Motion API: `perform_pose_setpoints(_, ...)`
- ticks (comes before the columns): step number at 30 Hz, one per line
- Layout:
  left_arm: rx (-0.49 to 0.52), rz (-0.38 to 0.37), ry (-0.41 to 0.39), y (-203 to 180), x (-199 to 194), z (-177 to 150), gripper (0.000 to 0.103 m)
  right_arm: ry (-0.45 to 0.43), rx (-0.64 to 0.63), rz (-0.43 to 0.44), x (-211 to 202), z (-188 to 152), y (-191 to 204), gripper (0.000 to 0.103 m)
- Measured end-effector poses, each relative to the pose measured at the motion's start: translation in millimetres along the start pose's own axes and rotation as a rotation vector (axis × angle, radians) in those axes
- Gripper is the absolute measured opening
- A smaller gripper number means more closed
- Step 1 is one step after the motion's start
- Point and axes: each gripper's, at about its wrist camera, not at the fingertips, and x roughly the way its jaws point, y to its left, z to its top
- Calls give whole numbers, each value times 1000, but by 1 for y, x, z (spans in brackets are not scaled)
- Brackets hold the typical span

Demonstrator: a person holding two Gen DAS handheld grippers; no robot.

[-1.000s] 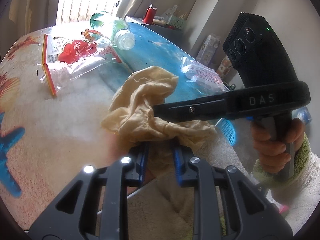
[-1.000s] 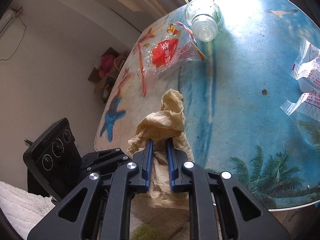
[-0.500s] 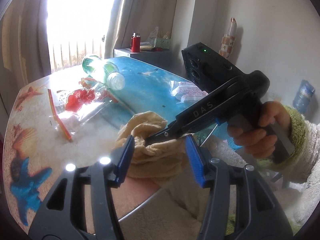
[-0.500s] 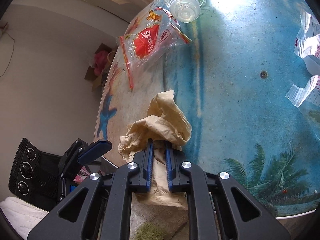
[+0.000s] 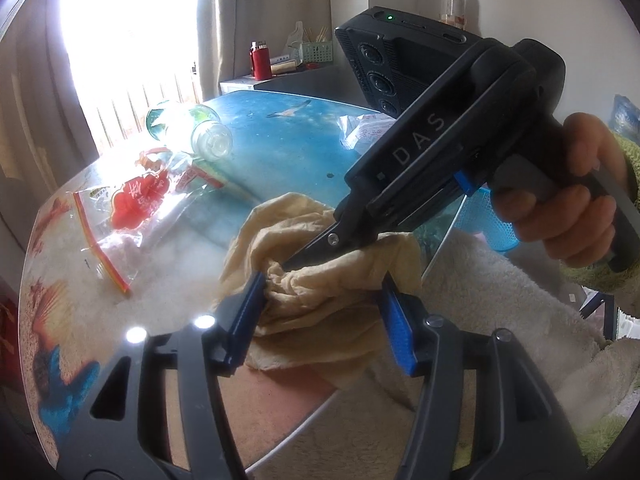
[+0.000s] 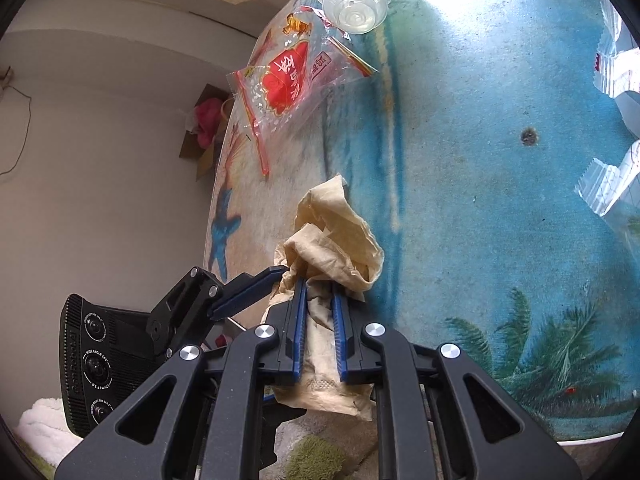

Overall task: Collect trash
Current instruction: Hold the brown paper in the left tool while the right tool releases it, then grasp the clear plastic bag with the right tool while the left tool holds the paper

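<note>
A crumpled beige paper towel hangs at the near edge of the round beach-print table. My right gripper is shut on the towel, and in the left wrist view it reaches in from the right. My left gripper straddles the same towel with its jaws opening; the pads stand apart from it. A clear bag with a red print and a glass bottle on its side lie further back. Clear wrappers lie at the right.
A blue mesh basket stands below the table's right edge. A side cabinet at the back carries a red flask. A hand in a fleece sleeve holds the right gripper. A cardboard box sits on the floor at the left.
My left gripper let go of the towel and its jaws spread wide, rolling as it did. The right gripper kept its hold on the towel.
</note>
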Motion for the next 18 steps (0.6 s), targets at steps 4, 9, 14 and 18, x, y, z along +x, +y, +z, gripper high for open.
perform_pose_setpoints(4,-39,-8,36,4,8,3,54,-19,-21,8,-5,-5,4,17)
perform_pose_setpoints(9,-107,-27,62,12,15,6,47,-103,-58,-7,-35,-17,13,36)
perform_pose_setpoints(14,-143,-33,74,17,14,6,40,-317,-97,-124,-103,-31,21,54)
perform_pose_setpoints(18,-189,-37,79,22,10,6,35,-535,21,-290,-161,-35,1,70)
